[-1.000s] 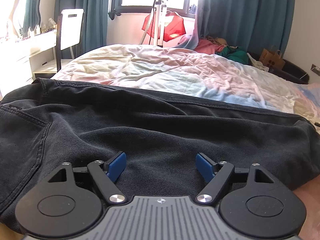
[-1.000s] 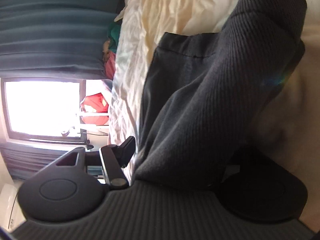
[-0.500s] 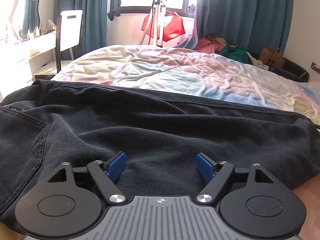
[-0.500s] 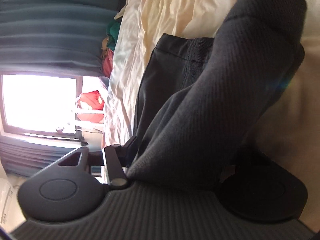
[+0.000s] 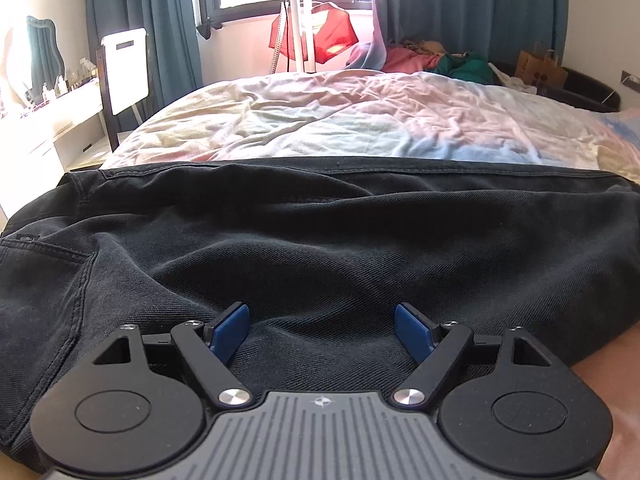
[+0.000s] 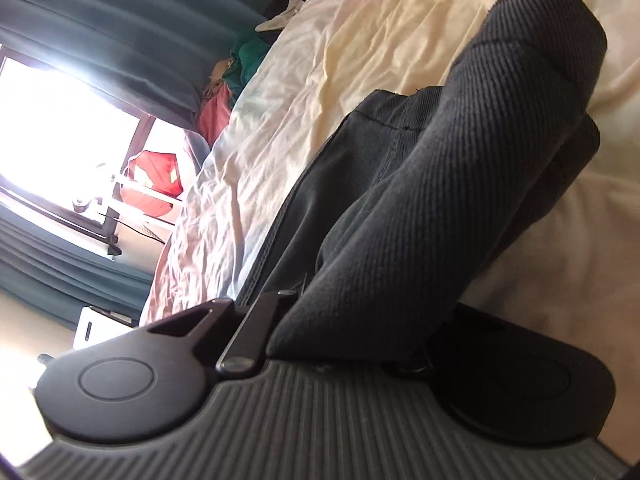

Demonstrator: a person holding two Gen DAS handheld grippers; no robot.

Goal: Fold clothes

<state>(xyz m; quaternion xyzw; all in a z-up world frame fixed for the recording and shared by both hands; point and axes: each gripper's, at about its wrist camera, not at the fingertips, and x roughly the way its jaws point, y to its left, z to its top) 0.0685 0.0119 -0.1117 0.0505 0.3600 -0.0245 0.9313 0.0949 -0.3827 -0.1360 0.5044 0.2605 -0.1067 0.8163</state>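
Black jeans [image 5: 320,232] lie spread across the near edge of the bed, a back pocket at the left. My left gripper [image 5: 322,320] hovers just over the denim with its blue pads [image 5: 228,330] wide apart and nothing pinched between them. In the right wrist view a thick fold of the jeans [image 6: 460,184] rises from the pale sheet [image 6: 360,40] and runs into my right gripper [image 6: 360,312]. Its jaws are closing, the cloth bunched between them, and the fabric hides the fingertips.
The bed's pastel sheet [image 5: 360,120] stretches beyond the jeans. A white-backed chair [image 5: 126,68] and a dressing table [image 5: 44,120] stand at the left. A stand with a red garment [image 5: 316,36], a heap of clothes [image 5: 440,62] and a paper bag [image 5: 540,66] line the far side.
The right gripper's jaws have come together on the fold of jeans, and that gripper has rolled and lifted slightly. The left gripper has stayed in place, open.
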